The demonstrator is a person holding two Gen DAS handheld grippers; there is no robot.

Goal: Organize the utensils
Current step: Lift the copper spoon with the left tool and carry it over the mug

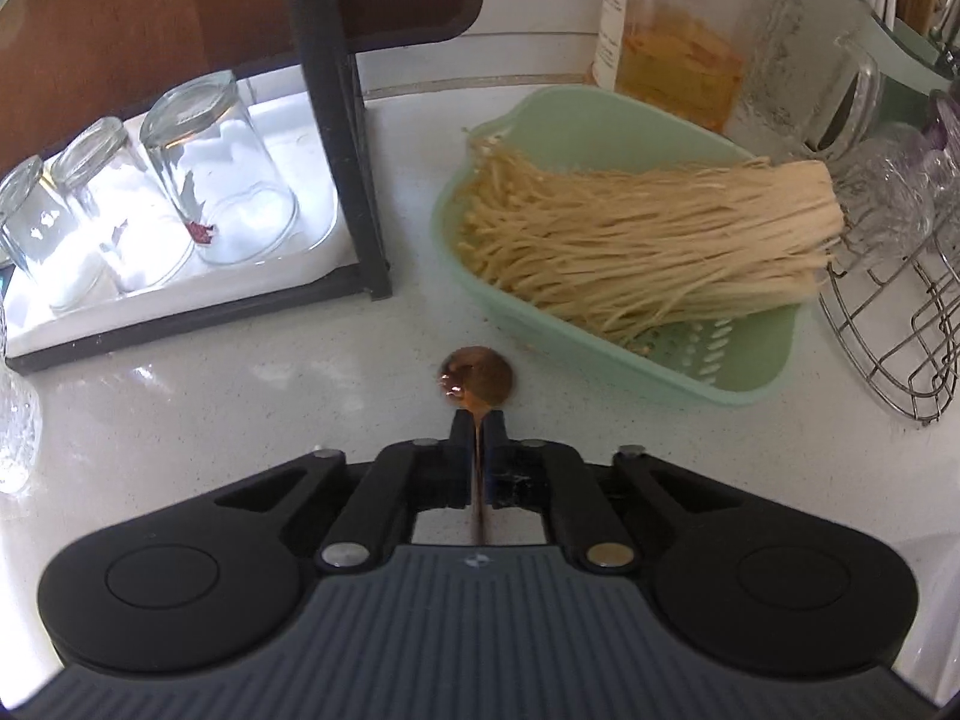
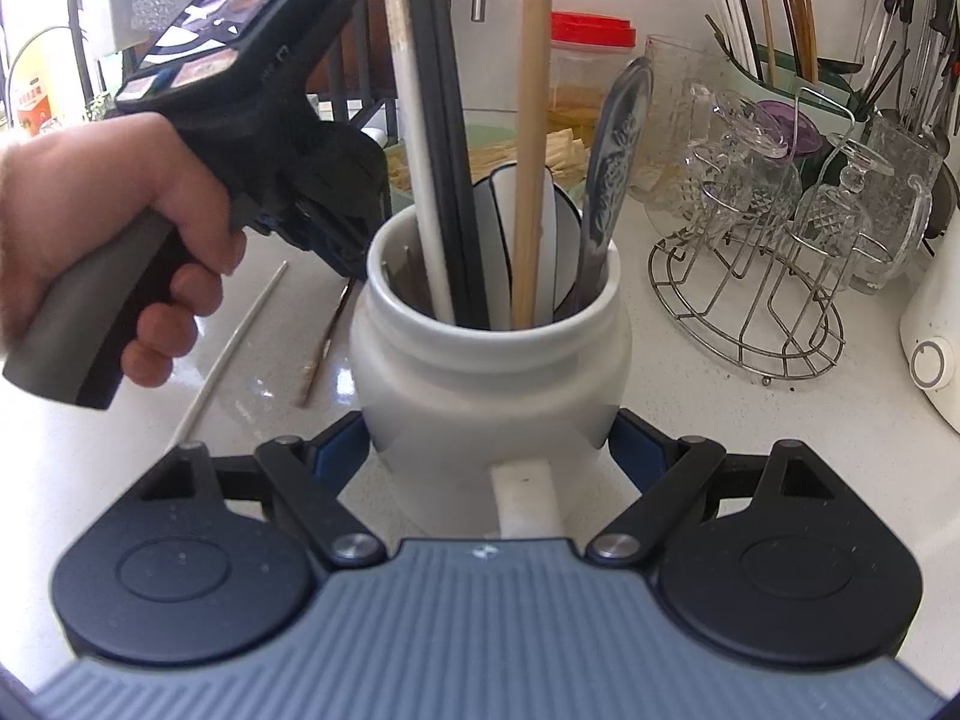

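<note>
Left wrist: the left gripper (image 1: 478, 420) pinches a spoon (image 1: 477, 383) by its thin neck above the desk (image 1: 240, 408); it could twist loose. Right wrist: the right gripper (image 2: 489, 450), spread wide, clasps the jar (image 2: 489, 372), which may tip.

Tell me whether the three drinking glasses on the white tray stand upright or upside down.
Upside down: the three drinking glasses rest rim-down on the white tray, thick bases on top.

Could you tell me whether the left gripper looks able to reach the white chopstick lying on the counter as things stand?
Probably not yet: the left gripper is shut on a copper spoon, so its jaws are occupied. The white chopstick lies bare on the counter beside the white jar, otherwise unobstructed.
</note>
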